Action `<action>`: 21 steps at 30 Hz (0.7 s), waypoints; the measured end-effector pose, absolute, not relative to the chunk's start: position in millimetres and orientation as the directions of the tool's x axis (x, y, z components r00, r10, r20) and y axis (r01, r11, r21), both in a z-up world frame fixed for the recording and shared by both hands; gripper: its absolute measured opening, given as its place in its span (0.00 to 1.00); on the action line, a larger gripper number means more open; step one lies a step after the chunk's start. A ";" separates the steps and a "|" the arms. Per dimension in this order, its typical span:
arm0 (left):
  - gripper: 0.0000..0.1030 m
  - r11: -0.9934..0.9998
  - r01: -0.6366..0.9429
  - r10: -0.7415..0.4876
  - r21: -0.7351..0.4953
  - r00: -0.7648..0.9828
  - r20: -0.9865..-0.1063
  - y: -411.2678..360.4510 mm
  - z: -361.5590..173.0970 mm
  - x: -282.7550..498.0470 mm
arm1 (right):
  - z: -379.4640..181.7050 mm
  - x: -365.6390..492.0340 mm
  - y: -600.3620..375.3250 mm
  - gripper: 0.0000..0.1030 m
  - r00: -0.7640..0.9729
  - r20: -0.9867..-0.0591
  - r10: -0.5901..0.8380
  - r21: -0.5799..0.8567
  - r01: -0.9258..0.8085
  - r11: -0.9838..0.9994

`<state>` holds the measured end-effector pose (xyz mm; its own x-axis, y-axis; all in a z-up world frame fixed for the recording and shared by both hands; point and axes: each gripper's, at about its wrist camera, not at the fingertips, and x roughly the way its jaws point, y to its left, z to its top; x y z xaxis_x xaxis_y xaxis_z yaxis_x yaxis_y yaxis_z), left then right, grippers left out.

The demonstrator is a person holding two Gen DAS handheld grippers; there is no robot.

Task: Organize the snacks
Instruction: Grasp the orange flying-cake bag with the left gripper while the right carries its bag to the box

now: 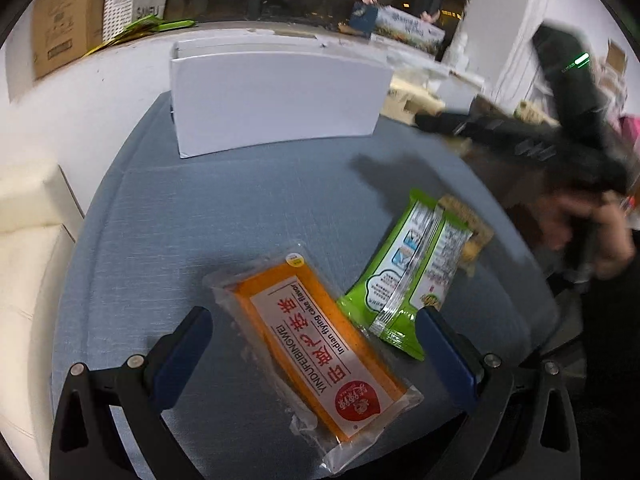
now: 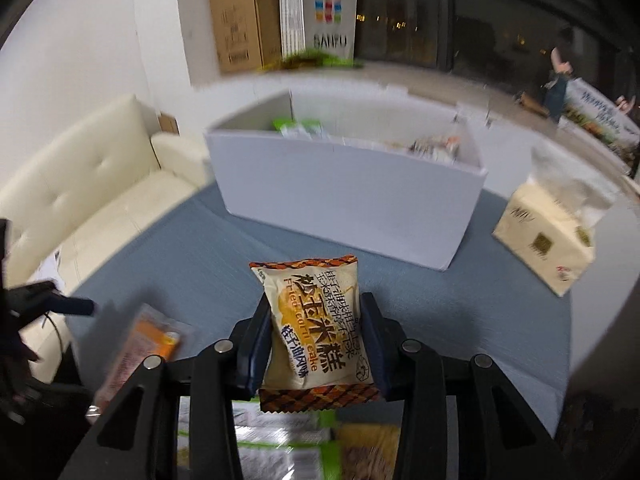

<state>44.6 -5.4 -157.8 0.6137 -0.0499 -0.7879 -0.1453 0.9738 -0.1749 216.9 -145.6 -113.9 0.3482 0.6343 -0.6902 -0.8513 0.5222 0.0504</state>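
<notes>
The right gripper [image 2: 316,344] is clamping a cream-and-orange fried corn cake packet [image 2: 316,328] between its blue pads, the packet standing upright with its long axis running up the frame. Straight ahead of it — toward the upper centre of the right wrist view — the white rectangular cardboard box [image 2: 348,200] is standing on the blue-grey tabletop [image 2: 200,264], its open top already showing a green wrapper and other packets inside. The box's long side is lying across the gripper's line of approach, so the carry looks like a forward and upward move over the near wall.

The left gripper [image 1: 314,354] is hovering with its jaws spread wide and nothing between them, straddling from above the orange clear-wrapped flying cake packet [image 1: 316,344]. That packet's long axis is running diagonally from upper left to lower right of the frame — skewed to the jaws, so a twist of the wrist is probably needed before closing. The green plastic snack packet [image 1: 404,272] is lying just beside it, to the right.
</notes>
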 end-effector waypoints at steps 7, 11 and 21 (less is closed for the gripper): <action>1.00 0.980 -0.178 0.029 -0.087 0.561 -0.827 -16.3 -177.2 57.3 | -82.0 181.3 -174.4 0.43 0.414 -0.594 0.690 0.083 -0.822 0.564; 1.00 0.978 -0.201 0.052 -0.062 0.517 -0.855 -13.3 -194.5 65.0 | -74.9 169.9 -191.8 0.43 0.425 -0.549 0.720 0.146 -0.799 0.583; 0.60 0.982 -0.168 0.032 -0.081 0.580 -0.814 10.1 -189.3 55.1 | -82.9 147.1 -210.1 0.43 0.419 -0.530 0.737 0.193 -0.787 0.586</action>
<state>55.1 10.1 -189.3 0.5797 0.0324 -0.8142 -0.1682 0.9824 -0.0807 147.1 -210.1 -82.9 0.4189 0.7374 -0.5298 -0.7871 0.5859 0.1931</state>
